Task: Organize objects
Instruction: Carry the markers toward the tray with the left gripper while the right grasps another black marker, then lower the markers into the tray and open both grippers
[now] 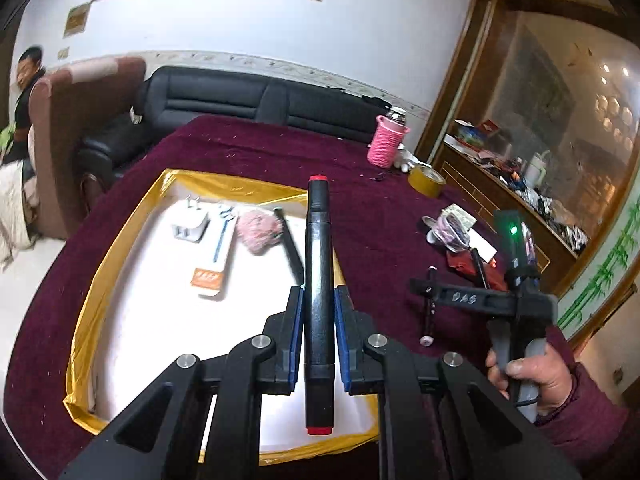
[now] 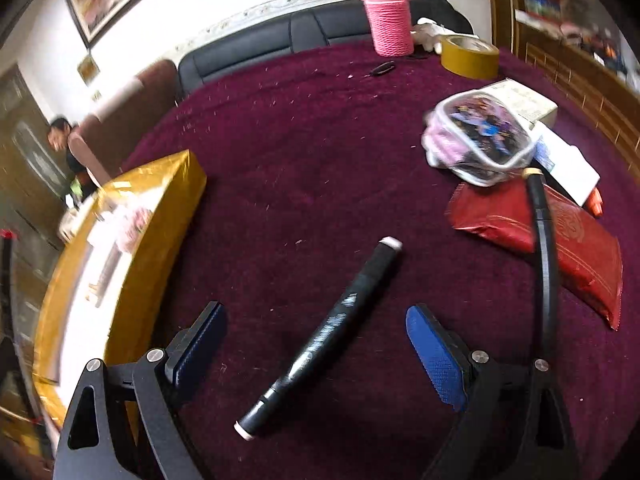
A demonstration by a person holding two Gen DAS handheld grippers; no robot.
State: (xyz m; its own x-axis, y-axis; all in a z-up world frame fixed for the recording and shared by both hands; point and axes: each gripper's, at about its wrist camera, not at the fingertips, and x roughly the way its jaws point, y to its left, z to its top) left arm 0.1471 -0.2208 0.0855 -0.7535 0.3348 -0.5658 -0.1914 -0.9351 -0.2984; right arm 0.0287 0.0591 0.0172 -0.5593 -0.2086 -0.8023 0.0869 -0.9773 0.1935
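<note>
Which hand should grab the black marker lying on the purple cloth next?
Right. The right hand-held gripper is open and straddles the marker; the left hand-held gripper is shut on a red-capped marker.

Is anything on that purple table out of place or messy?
Yes: a black marker lies loose on the purple cloth, outside the gold-rimmed box, and pale crumbs are scattered over the cloth.

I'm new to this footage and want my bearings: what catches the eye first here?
The left gripper clamps a black marker with red end caps above the gold-rimmed white tray. The open right gripper hovers over a black marker with pale caps lying on the maroon tablecloth.
</note>
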